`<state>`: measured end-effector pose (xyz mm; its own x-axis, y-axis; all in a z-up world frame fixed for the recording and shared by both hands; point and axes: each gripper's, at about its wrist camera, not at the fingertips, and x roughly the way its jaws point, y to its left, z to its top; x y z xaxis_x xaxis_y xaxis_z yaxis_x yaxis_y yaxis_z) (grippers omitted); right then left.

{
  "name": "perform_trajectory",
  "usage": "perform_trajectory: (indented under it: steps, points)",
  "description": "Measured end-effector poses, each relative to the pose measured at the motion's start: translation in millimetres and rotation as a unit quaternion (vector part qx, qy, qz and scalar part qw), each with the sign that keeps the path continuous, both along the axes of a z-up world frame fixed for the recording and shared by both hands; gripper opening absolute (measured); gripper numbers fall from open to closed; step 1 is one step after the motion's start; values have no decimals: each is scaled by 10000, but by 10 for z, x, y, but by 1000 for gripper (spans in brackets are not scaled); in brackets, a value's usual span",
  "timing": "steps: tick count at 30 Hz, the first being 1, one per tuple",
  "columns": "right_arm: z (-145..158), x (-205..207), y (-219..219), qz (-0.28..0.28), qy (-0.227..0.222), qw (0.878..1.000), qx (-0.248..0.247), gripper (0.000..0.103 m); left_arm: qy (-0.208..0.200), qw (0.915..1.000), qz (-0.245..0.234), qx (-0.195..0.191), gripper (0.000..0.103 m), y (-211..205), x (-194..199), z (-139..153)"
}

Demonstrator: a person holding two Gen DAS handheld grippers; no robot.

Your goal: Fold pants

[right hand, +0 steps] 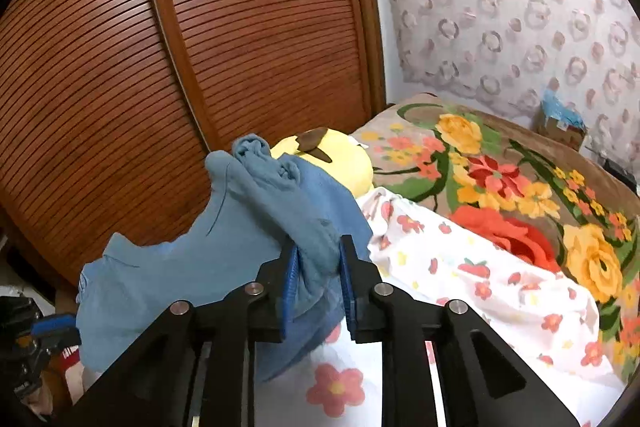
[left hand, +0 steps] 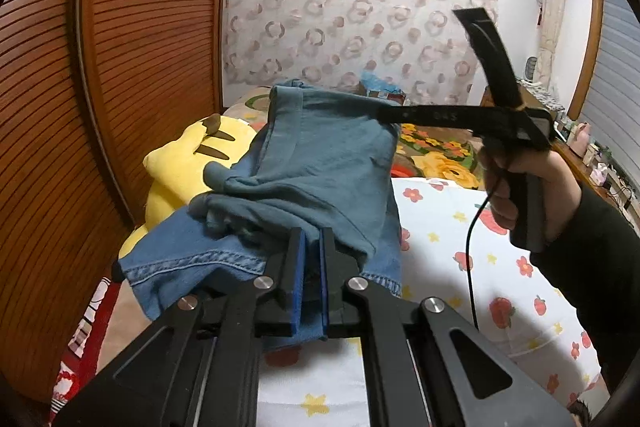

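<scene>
Lifting the pants off the bed, both ends pinched

Holding the pants (left hand: 320,171) up between two tongs is the step in hand, as far as these views show. The left gripper (left hand: 313,279) has its blue pads pressed nearly together on a thin edge of denim near the hem, with the stitched cuff hanging just below and to its left. The right gripper (right hand: 318,281) pinches a thicker bunch of the same cloth, so its jaws stand a little further apart, with fabric filling the gap. In the left view the right gripper reaches across from the right, held by a hand (left hand: 516,187) in a dark sleeve, and its tip meets the far edge of the cloth.

The pants hang in the air over the bed (left hand: 460,227), above the flowered sheet and in front of a yellow plush toy (left hand: 180,163). They are crumpled and doubled over; the cloth sags between the two grips, not yet flat.

My reading is that the fold has barely begun: the garment is only gathered and raised. The next move calls for drawing the two grips apart to pull the cloth taut, then lowering it onto a bare part of the sheet, clear of the toy and the flowered blanket (right hand: 500,179), so that the legs can be laid one on the other. Both pinches must hold while the cloth is stretched; the thin left bite looks the likelier to slip.
</scene>
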<state>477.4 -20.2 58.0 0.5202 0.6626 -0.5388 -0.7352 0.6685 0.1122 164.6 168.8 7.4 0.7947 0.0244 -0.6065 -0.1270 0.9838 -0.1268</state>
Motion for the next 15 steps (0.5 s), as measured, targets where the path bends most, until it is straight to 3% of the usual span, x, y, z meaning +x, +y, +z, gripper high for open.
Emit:
perform_trajectory:
  steps: [2, 6, 7, 9, 10, 15]
  points:
    - [43, -108, -10, -21, -69, 10000, -4, 22, 0, 10000, 30, 79, 22, -2, -17, 20]
    - [118, -367, -87, -64, -260, 9996, -31, 26, -42, 9999, 24, 107, 43, -23, -61, 56]
    - [141, -445, -111, -61, -298, 9995, -12, 26, -82, 9999, 25, 139, 56, -36, -80, 67]
    - [165, -662, -174, -51, -361, 9993, 23, 27, -152, 9997, -11, 188, 69, -57, -118, 91]
    - [179, -754, -201, -56, -389, 9992, 42, 28, -169, 9996, -36, 210, 81, -74, -132, 104]
    - [204, -1217, -401, -116, -527, 9985, 112, 29, -259, 9987, -222, 370, 83, -220, -207, 195]
